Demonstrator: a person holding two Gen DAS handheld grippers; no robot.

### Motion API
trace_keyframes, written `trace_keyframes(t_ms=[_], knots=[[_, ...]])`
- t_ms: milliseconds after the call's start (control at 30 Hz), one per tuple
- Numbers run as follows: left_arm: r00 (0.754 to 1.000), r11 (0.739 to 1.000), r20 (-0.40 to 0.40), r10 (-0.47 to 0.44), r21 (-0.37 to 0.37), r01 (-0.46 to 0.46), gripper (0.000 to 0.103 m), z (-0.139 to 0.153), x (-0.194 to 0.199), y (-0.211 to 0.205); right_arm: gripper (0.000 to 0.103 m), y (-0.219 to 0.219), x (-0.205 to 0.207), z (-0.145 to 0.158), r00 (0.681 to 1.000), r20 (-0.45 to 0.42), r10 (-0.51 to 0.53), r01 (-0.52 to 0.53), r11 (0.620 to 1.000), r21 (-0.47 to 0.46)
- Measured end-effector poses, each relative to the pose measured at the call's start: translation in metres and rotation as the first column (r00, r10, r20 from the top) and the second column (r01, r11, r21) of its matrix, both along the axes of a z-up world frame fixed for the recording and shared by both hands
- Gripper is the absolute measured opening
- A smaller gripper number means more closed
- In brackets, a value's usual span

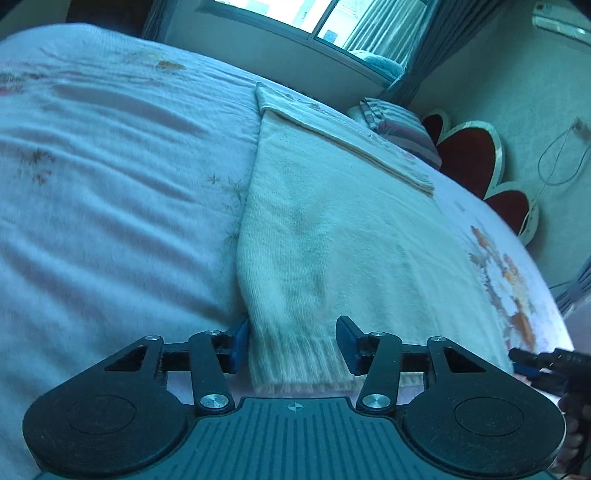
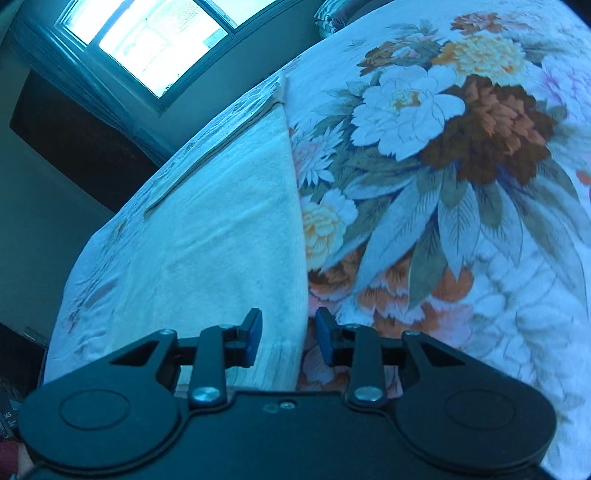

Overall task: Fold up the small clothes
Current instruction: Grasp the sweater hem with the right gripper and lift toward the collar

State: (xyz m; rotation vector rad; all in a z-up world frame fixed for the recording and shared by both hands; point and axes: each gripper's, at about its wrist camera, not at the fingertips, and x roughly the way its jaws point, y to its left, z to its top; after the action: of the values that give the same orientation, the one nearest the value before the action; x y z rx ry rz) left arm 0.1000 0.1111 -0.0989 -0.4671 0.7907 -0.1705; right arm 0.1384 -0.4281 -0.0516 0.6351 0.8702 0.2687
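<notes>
Left tool [image 1: 291, 345] wide open, straddling cream sweater's [image 1: 332, 229] ribbed hem; right tool [image 2: 288, 338] half-open over its 3 o'clock edge. Bed [image 1: 110, 166] bare toward 9 o'clock.

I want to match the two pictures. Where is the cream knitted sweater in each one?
Left wrist view: cream knitted sweater fills the centre, ribbed hem between the open fingers.
Right wrist view: sweater lies centre-left, its right edge between the fingers.
Shared landmark: bright window.
</notes>
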Motion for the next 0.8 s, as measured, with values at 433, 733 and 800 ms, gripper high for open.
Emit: trace_keyframes(t_ms=[433, 733, 800], knots=[[0.998, 0.937, -0.028, 0.058, -0.343, -0.064, 0.037, -0.04, 0.009, 0.02, 0.024, -0.009, -0.012, -0.026, 0.998, -0.046, -0.052, 0.062, 0.966, 0.252], [0.997, 0.925, -0.024, 0.068, -0.372, -0.072, 0.031, -0.05, 0.012, 0.017, 0.01, -0.009, -0.003, -0.035, 0.997, -0.068, -0.037, 0.054, 0.961, 0.271], [0.997, 0.929, -0.027, 0.069, -0.363, -0.075, 0.023, -0.051, 0.013, 0.017, 0.007, -0.007, 0.003, -0.037, 0.997, -0.069, -0.035, 0.052, 0.963, 0.265]])
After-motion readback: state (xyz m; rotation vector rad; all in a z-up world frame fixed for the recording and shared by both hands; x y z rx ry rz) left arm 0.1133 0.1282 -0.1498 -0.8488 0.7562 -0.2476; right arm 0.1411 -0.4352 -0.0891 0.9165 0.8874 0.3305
